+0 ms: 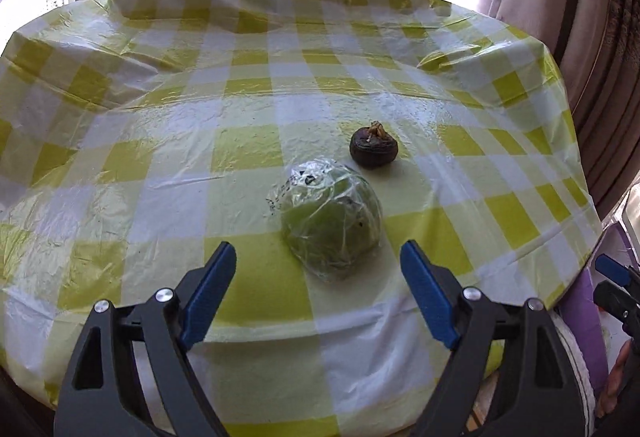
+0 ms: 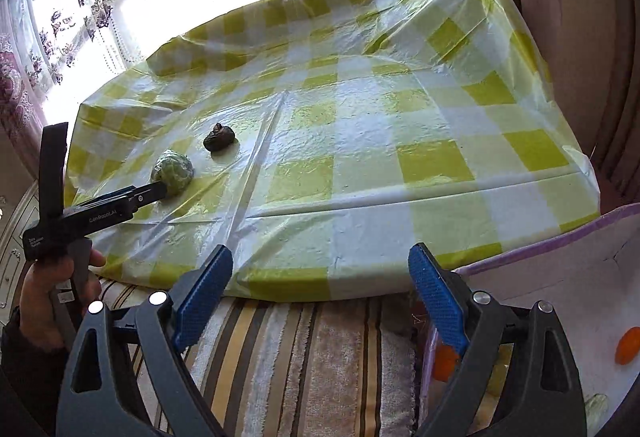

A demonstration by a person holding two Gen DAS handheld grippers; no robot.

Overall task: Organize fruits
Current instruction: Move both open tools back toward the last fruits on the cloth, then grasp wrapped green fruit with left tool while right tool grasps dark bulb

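A round green fruit (image 1: 332,221) wrapped in clear film lies on the green-and-white checked tablecloth (image 1: 160,157). Just behind it sits a small dark brown fruit (image 1: 373,149) with a dried stem. My left gripper (image 1: 317,251) is open, its blue pads on either side of the green fruit's near end without touching it. In the right wrist view the left gripper (image 2: 158,191) reaches the green fruit (image 2: 174,171) from the left, with the dark fruit (image 2: 219,141) beyond. My right gripper (image 2: 320,250) is open and empty over the table's near edge.
A white box with a purple rim (image 2: 560,237) stands off the table's right front corner, holding orange fruits (image 2: 628,351). A striped cloth (image 2: 300,357) covers the surface below the table edge. Curtains (image 2: 560,37) hang at the right, and a bright window lies behind.
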